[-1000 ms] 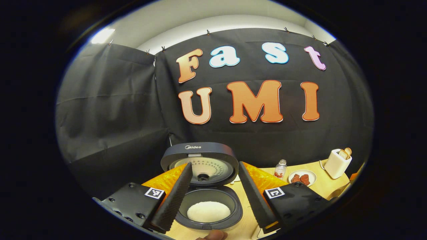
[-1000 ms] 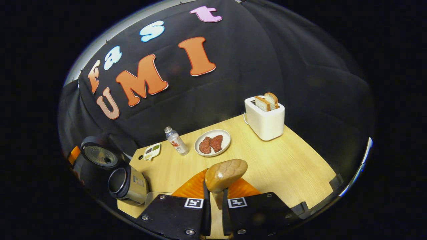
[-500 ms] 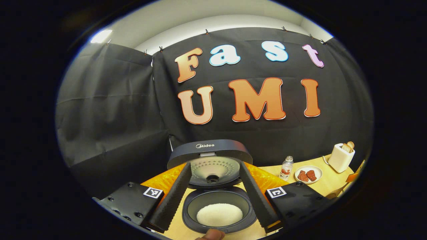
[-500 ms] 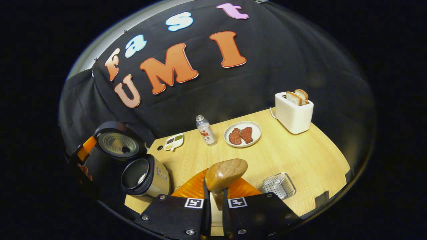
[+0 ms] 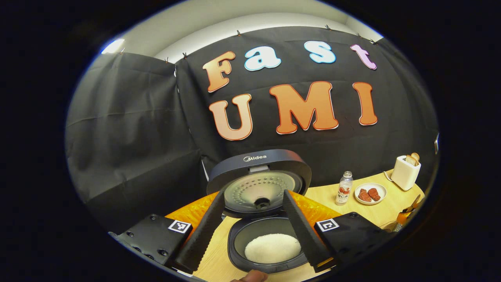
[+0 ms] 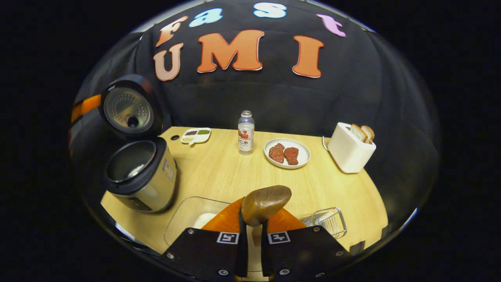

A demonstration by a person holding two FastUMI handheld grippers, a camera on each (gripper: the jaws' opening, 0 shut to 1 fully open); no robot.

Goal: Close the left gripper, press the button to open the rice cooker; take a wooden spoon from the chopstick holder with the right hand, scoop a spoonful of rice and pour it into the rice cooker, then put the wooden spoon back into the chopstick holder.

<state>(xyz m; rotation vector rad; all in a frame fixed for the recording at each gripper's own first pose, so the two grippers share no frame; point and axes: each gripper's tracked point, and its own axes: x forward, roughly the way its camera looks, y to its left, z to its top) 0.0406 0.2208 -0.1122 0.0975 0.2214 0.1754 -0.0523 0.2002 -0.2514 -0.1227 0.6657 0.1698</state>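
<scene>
**Spoon in hand, rice tub just below**

R gripper (image 6: 252, 235) jaws clamped on wooden spoon (image 6: 265, 199), bowl up at frame centre. Rice container (image 6: 188, 215) lower left of jaws; open rice cooker (image 6: 137, 172) far left. L gripper (image 5: 254, 229) jaws apart, idle.

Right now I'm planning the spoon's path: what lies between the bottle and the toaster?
In the right gripper view, a plate with two meat pieces sits between the bottle and the toaster.

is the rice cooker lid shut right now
No, the rice cooker stands with its lid swung up, and white rice shows in the open pot.
</scene>
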